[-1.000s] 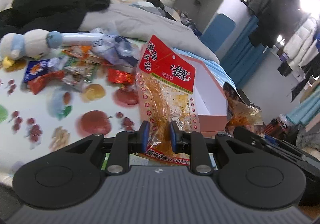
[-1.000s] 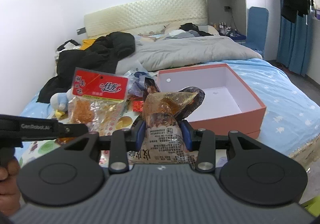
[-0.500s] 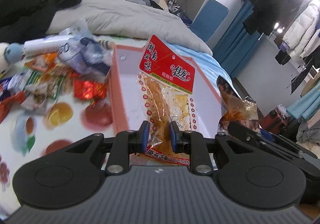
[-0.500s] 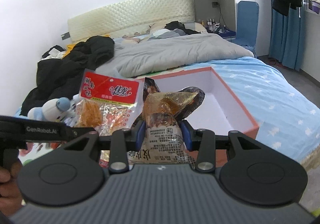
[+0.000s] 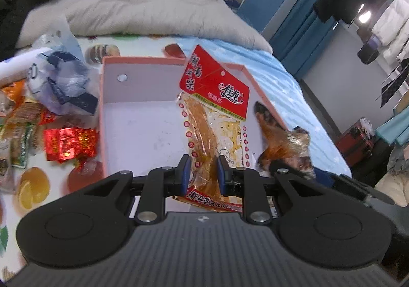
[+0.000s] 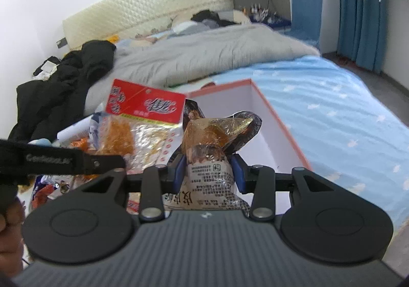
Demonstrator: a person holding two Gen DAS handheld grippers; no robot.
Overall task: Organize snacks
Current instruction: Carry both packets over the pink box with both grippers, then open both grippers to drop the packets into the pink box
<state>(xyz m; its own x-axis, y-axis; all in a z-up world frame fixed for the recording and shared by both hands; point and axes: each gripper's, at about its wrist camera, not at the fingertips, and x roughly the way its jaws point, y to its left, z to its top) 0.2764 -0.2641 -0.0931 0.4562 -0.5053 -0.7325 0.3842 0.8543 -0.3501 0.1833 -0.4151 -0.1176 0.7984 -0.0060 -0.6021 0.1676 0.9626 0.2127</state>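
- Bed (image 5: pixel 281 74): carries the open pink box (image 5: pixel 143 128), empty, loose snacks beside it.
- Left gripper (image 5: pixel 202 174): fingers clamp red-topped packet (image 5: pixel 214 113), upright over the box floor, straight below.
- Right gripper (image 6: pixel 208 172): fingers pinch brown pouch (image 6: pixel 217 133), over the box's near side.

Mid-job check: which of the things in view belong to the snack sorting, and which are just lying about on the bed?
Job:
- red-topped snack packet, held by the left gripper
- brown foil snack pack, held by the right gripper
- pink box, open and holding nothing
- loose snack pile beside the box

Lying about:
- grey duvet
- black jacket
- plastic bag
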